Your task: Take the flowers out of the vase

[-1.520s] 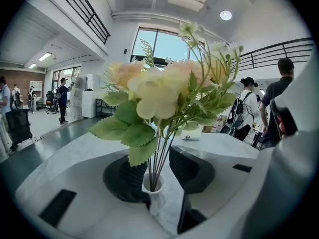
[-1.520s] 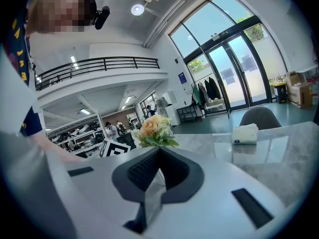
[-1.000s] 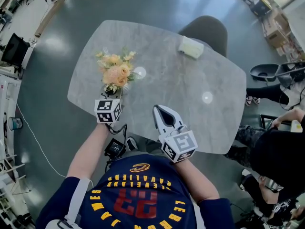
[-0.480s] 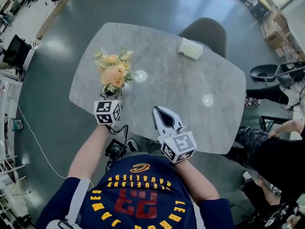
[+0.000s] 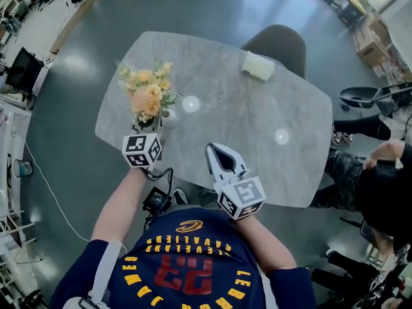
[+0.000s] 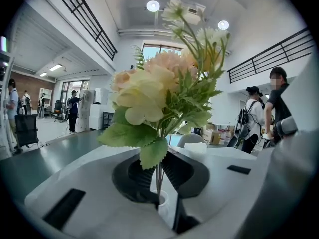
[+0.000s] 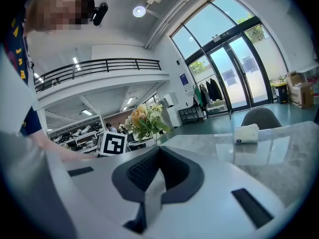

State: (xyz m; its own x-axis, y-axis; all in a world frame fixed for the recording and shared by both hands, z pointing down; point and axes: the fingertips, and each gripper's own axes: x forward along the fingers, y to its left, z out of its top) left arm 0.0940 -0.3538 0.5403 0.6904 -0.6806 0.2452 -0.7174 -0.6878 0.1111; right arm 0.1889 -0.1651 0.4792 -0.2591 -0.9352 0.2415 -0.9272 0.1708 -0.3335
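A bunch of peach and cream flowers (image 5: 145,92) with green leaves stands over the table's left end. My left gripper (image 5: 150,131) is shut on its thin stems (image 6: 158,176) and holds the bunch upright. Just under the jaws sits the small white vase (image 5: 168,116), and in the left gripper view the stems' lower ends still reach its mouth (image 6: 162,201). My right gripper (image 5: 215,148) hovers over the near table edge, shut with nothing in it. From the right gripper view the flowers (image 7: 144,118) show off to the left, well apart from that gripper (image 7: 158,151).
The grey marble table (image 5: 257,127) has a white tissue pack (image 5: 258,64) at its far side, in front of a dark chair (image 5: 278,40). People and a black stool (image 5: 360,96) are off the table's right end. A cable and black box (image 5: 154,199) hang below the near edge.
The left gripper has risen with the flowers, which shifted up and left in the head view. The white vase now shows beside them. The right gripper has stayed still.
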